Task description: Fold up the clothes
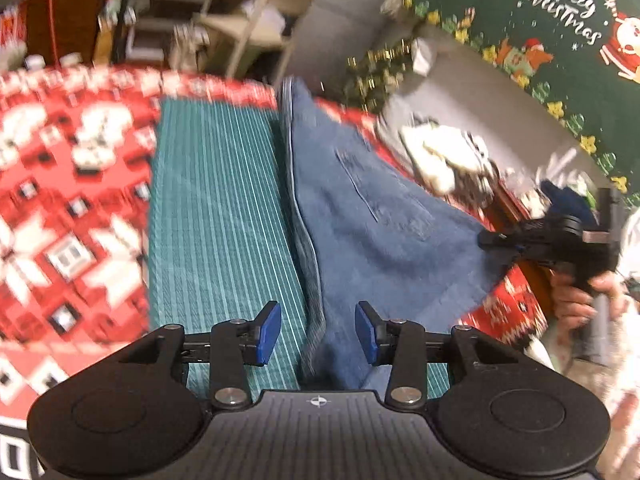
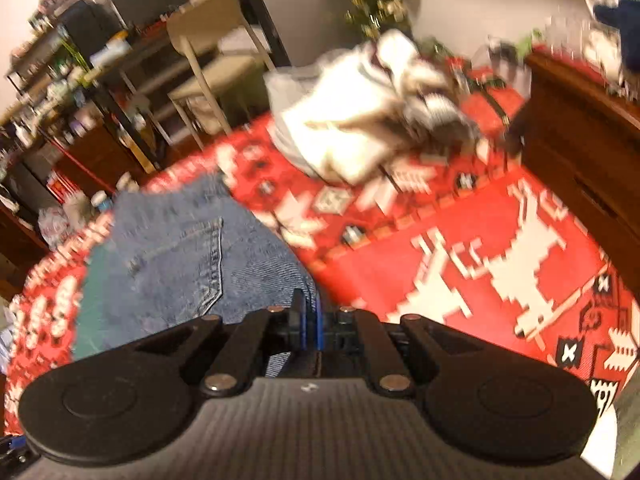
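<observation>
red and white patterned christmas cloth (image 1: 68,216) covered the table. on it: one teal striped mat (image 1: 216,208), one pair of blue denim jeans (image 1: 372,216), one white garment heap (image 2: 352,120). left gripper (image 1: 318,332) gaped wide over the jeans; right gripper (image 2: 308,320) pinched their edge.

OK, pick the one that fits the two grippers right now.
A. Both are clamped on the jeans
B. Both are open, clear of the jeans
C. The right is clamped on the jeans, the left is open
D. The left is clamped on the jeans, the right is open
C: the right gripper has its blue pads pressed together on an edge of the jeans, while the left gripper stands with its pads wide apart over the denim.
</observation>
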`<state>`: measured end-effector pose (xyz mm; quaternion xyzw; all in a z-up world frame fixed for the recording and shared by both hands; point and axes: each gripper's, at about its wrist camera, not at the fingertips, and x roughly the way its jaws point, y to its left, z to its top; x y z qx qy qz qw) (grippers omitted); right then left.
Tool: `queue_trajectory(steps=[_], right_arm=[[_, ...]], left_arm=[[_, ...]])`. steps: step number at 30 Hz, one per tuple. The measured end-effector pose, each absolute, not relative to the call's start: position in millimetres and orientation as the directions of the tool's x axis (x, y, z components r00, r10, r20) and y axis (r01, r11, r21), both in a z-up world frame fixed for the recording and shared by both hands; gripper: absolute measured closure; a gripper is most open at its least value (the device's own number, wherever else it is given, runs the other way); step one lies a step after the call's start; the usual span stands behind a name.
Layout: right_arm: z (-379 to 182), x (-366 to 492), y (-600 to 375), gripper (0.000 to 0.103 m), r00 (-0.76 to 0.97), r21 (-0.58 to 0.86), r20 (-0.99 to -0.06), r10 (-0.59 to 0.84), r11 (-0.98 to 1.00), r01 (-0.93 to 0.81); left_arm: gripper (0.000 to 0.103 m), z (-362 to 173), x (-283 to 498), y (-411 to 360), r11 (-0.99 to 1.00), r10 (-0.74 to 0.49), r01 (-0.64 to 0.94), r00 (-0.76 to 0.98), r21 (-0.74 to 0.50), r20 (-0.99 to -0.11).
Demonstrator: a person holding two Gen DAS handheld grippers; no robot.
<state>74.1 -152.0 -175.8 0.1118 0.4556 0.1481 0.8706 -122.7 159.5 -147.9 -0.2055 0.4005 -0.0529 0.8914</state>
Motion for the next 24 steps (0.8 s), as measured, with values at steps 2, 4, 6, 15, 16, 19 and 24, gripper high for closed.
queue_trajectory(steps=[2,4,6,15,16,19,24], right_arm=[[-187,75,-153,0.091,0.536,0.312,-0.77,0.347,0.937,-0.157],[-197,74,-153,0.082,0.534,0.292,-0.777,0.333,0.942,-0.163],[-201,71,-156,0.074,0.529,0.297,-0.774,0.348,0.937,-0.182],[-212,73,-165,0.065,0.478,0.325,-0.797,0.369,0.929,-0.175],[-213,72,-164,0.065,0.477,0.316,-0.799,0.365,0.931,-0.183],[-215,72,-161,0.065,0.466,0.297,-0.809,0.357,0.934,-0.2],[-212,68,-157,0.089,0.449,0.31,-0.82,0.355,0.935,-0.173]], left_arm=[[0.061,-158,-120,158,0.898,-0.293,-0.072,0.64,-0.435,-0.71],[0.058,-164,-118,155,0.895,-0.306,-0.069,0.623,-0.44,-0.72],[0.053,-168,-116,153,0.898,-0.306,-0.074,0.606,-0.434,-0.734],[0.086,-184,-104,150,0.894,-0.322,-0.093,0.543,-0.437,-0.775],[0.087,-183,-103,149,0.896,-0.323,-0.09,0.542,-0.435,-0.776],[0.089,-179,-103,148,0.903,-0.304,-0.104,0.533,-0.418,-0.79],[0.091,-166,-109,168,0.863,-0.315,-0.163,0.565,-0.477,-0.763]])
